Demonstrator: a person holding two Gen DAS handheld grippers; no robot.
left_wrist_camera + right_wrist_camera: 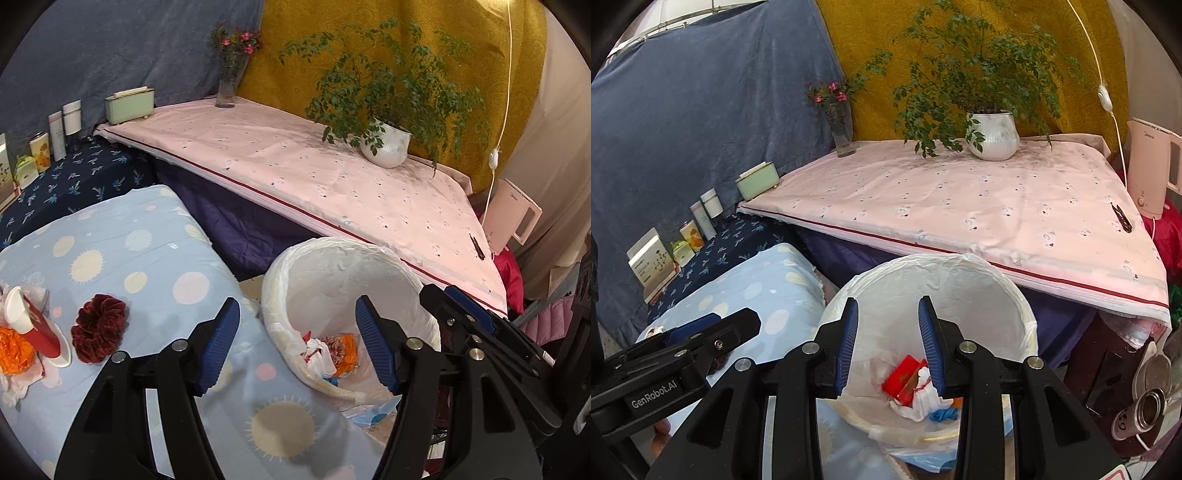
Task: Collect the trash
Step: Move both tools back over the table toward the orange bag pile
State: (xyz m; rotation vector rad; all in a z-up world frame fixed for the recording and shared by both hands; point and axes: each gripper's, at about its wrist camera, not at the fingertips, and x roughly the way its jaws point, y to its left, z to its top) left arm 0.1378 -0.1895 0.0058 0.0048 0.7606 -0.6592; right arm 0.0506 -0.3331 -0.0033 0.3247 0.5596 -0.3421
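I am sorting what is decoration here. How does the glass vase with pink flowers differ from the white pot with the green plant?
The glass vase is tall, narrow and clear; the white pot is low, round and opaque. The vase holds a few thin stems with pink blossoms; the pot carries a wide, leafy green plant. The vase stands at the pink cloth's back corner, the pot further along. Both stand upright.

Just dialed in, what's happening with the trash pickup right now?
Both hand-held grippers hang over the lined trash bin, and neither holds anything. The left gripper is open, and so is the right gripper, its jaws narrower. Crumpled wrappers already lie in the bin. On the dotted blue cloth an orange wrapper, a white-and-red cup and a dark red scrunchie are not yet collected.
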